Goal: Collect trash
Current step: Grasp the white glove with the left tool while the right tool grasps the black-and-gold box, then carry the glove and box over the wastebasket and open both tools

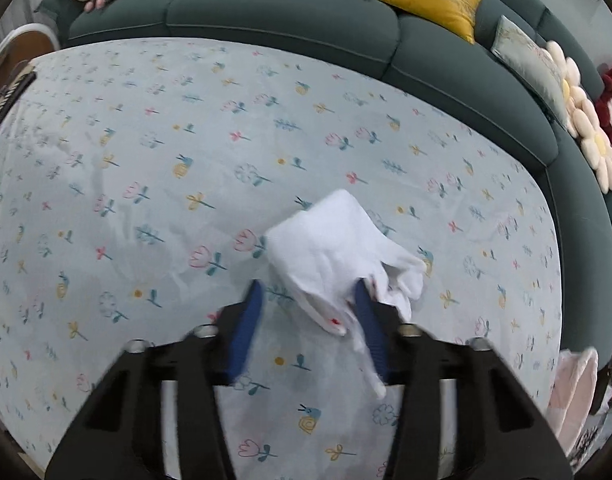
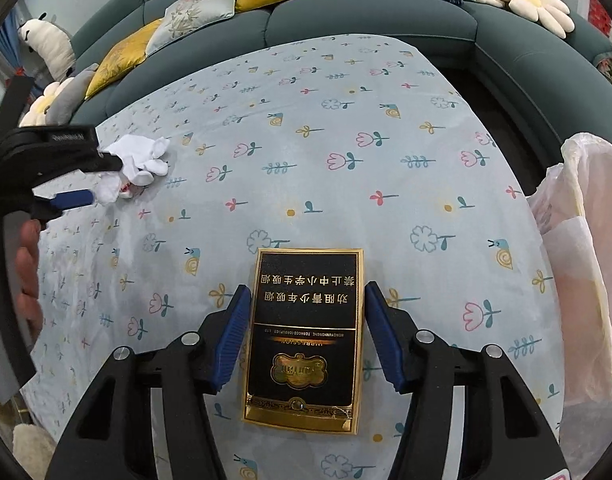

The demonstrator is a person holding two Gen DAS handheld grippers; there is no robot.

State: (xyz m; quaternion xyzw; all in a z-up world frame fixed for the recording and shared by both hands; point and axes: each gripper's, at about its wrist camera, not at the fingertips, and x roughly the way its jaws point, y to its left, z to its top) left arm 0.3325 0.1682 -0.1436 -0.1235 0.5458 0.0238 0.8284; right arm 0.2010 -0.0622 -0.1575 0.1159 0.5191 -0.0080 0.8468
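Both grippers straddle trash on the floral tablecloth (image 2: 346, 128) for pickup: left gripper (image 1: 310, 300) jaws part-spread w/ crumpled white tissue (image 1: 338, 248) draped over one pad, not yet pinched; right gripper (image 2: 308, 300) jaws spread beside black-gold cigarette pack (image 2: 306, 336), bin bag (image 2: 586, 240) just right.

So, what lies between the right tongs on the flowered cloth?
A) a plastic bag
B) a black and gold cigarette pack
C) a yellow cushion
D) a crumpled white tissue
B: the black and gold cigarette pack lies flat between the blue pads of the right tongs.
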